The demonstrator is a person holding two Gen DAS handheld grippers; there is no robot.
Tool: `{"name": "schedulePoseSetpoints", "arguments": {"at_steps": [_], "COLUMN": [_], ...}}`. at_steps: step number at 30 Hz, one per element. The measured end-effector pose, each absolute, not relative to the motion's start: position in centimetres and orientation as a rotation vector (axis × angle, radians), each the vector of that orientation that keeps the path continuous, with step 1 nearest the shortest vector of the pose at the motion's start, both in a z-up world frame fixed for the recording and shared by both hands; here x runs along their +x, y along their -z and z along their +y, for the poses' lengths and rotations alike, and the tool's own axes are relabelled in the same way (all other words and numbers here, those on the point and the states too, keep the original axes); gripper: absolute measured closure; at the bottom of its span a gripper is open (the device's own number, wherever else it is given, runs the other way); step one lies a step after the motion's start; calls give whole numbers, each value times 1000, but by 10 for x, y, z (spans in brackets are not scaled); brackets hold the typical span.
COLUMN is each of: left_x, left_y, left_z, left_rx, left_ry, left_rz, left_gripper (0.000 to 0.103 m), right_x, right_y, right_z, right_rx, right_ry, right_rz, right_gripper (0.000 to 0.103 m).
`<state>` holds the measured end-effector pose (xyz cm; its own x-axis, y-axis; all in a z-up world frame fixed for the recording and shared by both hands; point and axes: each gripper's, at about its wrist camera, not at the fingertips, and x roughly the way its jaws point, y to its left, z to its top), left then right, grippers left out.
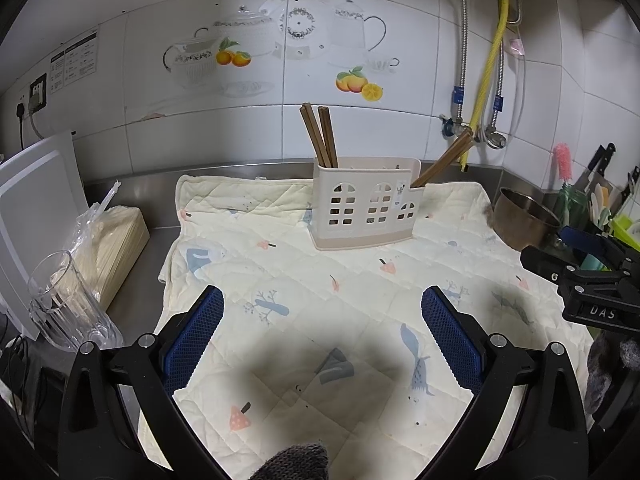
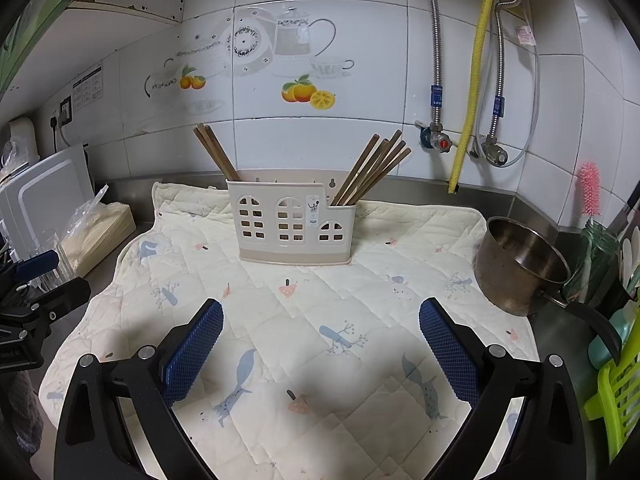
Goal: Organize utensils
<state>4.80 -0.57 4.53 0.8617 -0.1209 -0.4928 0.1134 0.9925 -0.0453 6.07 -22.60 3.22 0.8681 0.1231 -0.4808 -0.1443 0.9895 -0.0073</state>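
Both tools spread wide, empty: left tool (image 1: pixel 322 334), right tool (image 2: pixel 321 342), above quilted mat (image 2: pixel 360 300) on desk. Holder (image 2: pixel 292 222) at mat's far edge; chopsticks (image 2: pixel 372 170) in right compartment, fewer chopsticks on left (image 2: pixel 216 154). Likely next: grip one bundle low, lift straight up, avoid tipping holder.

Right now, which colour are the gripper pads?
Blue, with a mesh texture; the right gripper view shows its pads best.

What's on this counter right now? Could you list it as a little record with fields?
surface: quilted cloth on a steel counter
holder: beige utensil caddy, upright on the cloth
chopsticks left end: small bunch, leaning left
chopsticks right end: larger bunch, leaning right
pot: metal pot at the cloth's right edge
left gripper: open, empty
right gripper: open, empty
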Motion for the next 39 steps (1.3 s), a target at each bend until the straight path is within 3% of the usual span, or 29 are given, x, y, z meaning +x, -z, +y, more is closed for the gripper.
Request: {"name": "schedulePoseSetpoints", "arguments": {"at_steps": [39], "left_x": [47], "left_y": [-42], "left_z": [-5], "left_rx": [-20], "left_ry": [125], "left_rz": [523], "left_gripper": [5], "right_x": [61], "right_y": [-31], "right_z": [-222], "right_rx": [-46], "right_ry": [-147], "right_rz": [507], "right_gripper": [8]}}
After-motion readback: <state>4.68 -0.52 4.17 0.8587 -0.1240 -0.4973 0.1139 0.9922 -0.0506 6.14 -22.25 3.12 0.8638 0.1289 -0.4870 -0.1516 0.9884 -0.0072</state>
